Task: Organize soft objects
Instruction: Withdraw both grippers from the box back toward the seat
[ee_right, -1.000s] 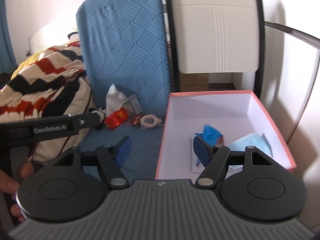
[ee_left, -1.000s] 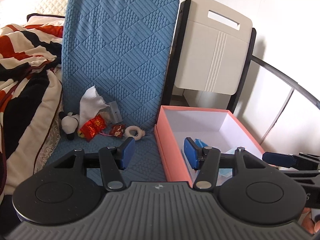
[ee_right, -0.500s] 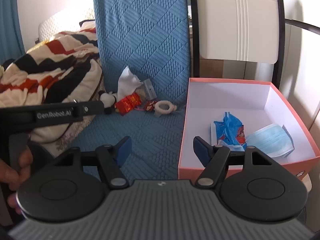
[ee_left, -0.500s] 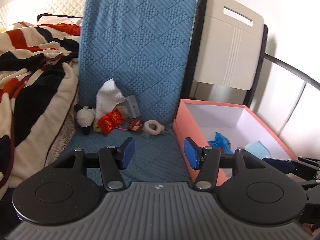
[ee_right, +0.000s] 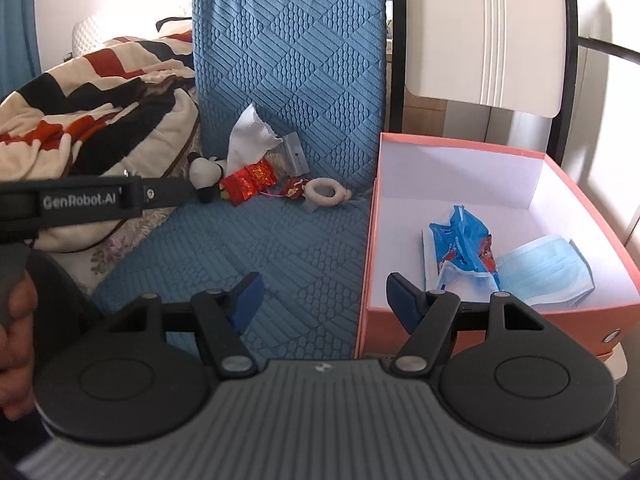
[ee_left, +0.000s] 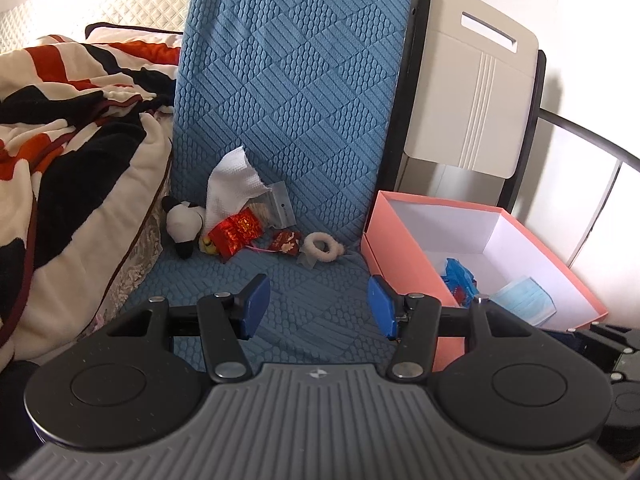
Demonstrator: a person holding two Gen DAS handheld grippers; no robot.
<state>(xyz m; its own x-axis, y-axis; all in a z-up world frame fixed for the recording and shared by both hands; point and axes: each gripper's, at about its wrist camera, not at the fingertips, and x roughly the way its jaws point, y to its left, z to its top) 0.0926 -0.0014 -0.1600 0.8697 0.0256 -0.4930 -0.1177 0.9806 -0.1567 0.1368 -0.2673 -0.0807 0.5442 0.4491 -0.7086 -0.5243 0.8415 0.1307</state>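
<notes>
On the blue quilted seat (ee_left: 304, 312) a small pile lies against the backrest: a white tissue (ee_left: 232, 188), a panda plush (ee_left: 182, 224), a red packet (ee_left: 236, 232), a small red pouch (ee_left: 286, 241) and a white fluffy hair tie (ee_left: 322, 244). A pink box (ee_right: 460, 148) with white inside stands to the right; it holds a blue wrapper (ee_right: 464, 240) and a light blue face mask (ee_right: 548, 268). My left gripper (ee_left: 318, 306) is open and empty, short of the pile. My right gripper (ee_right: 322, 298) is open and empty over the seat beside the box's near corner.
A striped red, black and cream blanket (ee_left: 68, 128) is heaped to the left of the seat. A cream folding chair back (ee_left: 476, 92) stands behind the box. The left tool's black arm (ee_right: 92, 200) and a hand (ee_right: 16, 340) cross the right wrist view's left side.
Both grippers have sunk and shifted left, so the pile and the box now sit closer and more central. Neither gripper's opening has changed.
</notes>
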